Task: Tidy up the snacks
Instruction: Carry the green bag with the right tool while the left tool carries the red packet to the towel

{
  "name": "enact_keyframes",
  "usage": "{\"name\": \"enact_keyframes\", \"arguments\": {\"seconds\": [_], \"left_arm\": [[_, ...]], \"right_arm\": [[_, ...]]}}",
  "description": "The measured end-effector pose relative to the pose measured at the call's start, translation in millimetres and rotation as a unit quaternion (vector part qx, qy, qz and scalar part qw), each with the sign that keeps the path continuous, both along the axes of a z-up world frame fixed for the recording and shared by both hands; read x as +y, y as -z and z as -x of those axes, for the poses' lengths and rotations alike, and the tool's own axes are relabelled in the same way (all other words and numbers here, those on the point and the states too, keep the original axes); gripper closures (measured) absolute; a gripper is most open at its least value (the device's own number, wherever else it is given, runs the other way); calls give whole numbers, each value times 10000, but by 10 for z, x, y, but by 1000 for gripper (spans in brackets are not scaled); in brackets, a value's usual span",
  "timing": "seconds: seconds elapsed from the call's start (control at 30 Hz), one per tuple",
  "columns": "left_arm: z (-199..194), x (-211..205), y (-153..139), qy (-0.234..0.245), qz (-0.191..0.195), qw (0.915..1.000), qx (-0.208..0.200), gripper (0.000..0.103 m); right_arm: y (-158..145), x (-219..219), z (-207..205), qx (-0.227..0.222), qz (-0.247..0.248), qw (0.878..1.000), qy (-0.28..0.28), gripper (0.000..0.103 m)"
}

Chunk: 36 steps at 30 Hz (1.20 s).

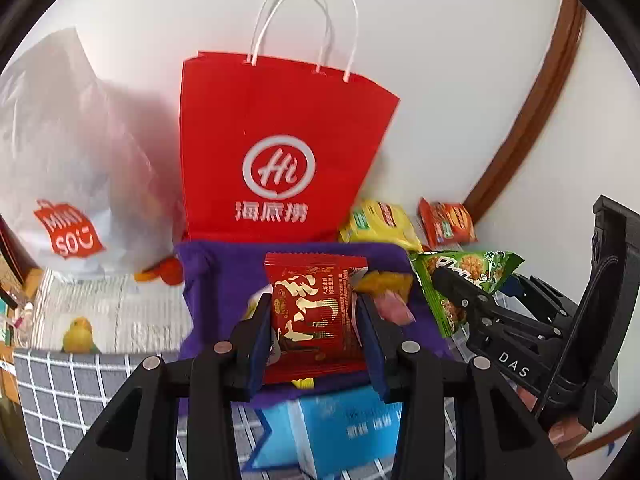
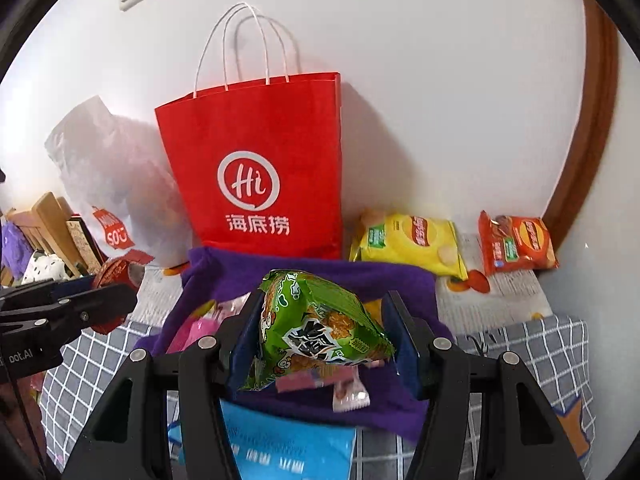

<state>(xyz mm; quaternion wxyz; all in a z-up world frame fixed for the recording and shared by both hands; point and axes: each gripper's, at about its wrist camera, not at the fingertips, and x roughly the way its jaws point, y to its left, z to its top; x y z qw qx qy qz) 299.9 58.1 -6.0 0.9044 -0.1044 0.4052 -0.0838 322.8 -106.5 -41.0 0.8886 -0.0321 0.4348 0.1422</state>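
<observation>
Right now I have a snack in each gripper. My left gripper [image 1: 316, 312] is clamped on a red packet [image 1: 316, 316], both pads pressed against its sides, the packet upright between them with its gold print facing my camera. My right gripper [image 2: 324, 332] is closed on a green packet [image 2: 320, 324], puffy and tilted, pinched between the blue pads.

Directly beyond and below both tools lies a purple cloth [image 1: 224, 280], with a few small sweets on it: a pink one [image 2: 192, 328] off the right gripper's left finger, and a pale wrapped one [image 2: 350, 396] under the green packet. Past the cloth a red bag [image 1: 280, 140] stands upright against the white wall, its white handles up. Left of that bag slumps a white plastic bag [image 1: 80, 152].

Ahead and to the right of my right gripper, near the wall, a yellow chip bag [image 2: 412, 244] lies flat, and an orange chip bag [image 2: 516, 244] lies further right, apart from it. From the left camera I see the right gripper off to my right, the green packet in its tips just beside the cloth's right edge.

Close under both tools, nearer than the cloth, sits a blue pack [image 1: 344, 432] on the grey checked cover [image 1: 60, 392].
</observation>
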Motion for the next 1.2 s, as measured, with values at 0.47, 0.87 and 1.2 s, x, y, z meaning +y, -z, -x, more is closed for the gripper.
{"name": "enact_keyframes", "arguments": {"seconds": [0.47, 0.87, 1.2], "left_arm": [[-435, 166, 429, -99, 4, 9996, 257, 64], [-493, 352, 509, -210, 147, 9987, 447, 64], [-515, 521, 516, -373, 322, 9976, 488, 64]], "right_arm": [[459, 27, -433, 147, 96, 9997, -146, 44], [772, -48, -560, 516, 224, 9983, -167, 44], [840, 38, -539, 651, 304, 9968, -340, 44]]}}
